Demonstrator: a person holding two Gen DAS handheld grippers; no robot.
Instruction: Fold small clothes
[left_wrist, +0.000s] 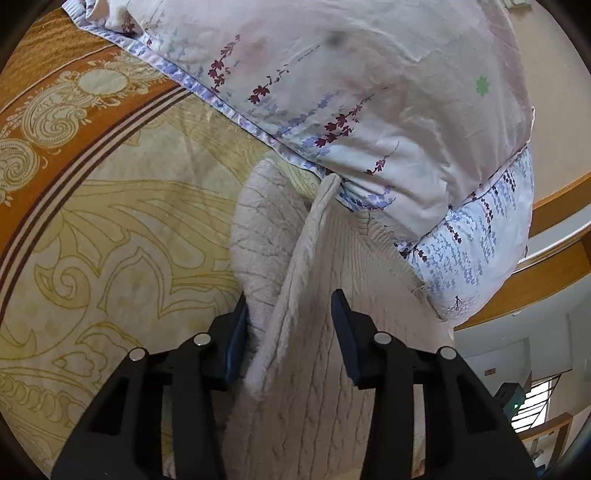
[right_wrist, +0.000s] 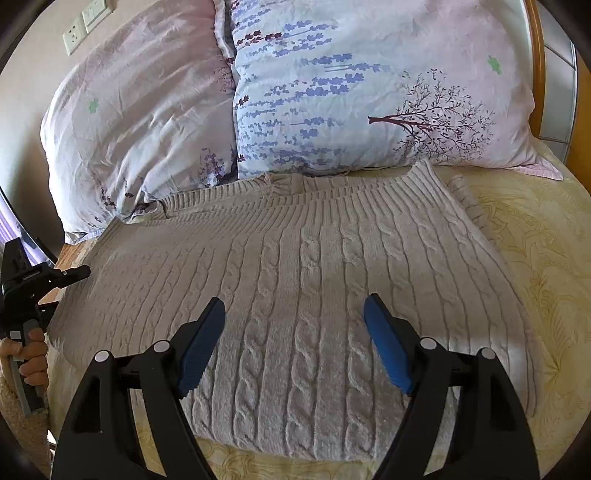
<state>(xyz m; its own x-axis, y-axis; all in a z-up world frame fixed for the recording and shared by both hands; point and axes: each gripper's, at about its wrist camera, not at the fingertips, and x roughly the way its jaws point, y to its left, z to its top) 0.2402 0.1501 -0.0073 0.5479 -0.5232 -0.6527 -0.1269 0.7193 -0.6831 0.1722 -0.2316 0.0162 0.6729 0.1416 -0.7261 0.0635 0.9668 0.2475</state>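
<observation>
A beige cable-knit sweater (right_wrist: 303, 266) lies flat on the bed, its ribbed hem toward the pillows. My right gripper (right_wrist: 294, 332) is open just above the sweater's middle, empty. My left gripper (left_wrist: 290, 332) is open, its jaws on either side of a raised folded edge of the sweater (left_wrist: 295, 280) at the sweater's left side. The left gripper also shows at the left edge of the right wrist view (right_wrist: 83, 272), held in a hand, beside the sweater's left edge.
Two floral pillows (right_wrist: 351, 85) lean against the wall right behind the sweater. The yellow and orange patterned bed cover (left_wrist: 110, 221) spreads around it. A wooden bed frame (left_wrist: 554, 280) runs along the side. A wall socket (right_wrist: 75, 35) sits above the pillows.
</observation>
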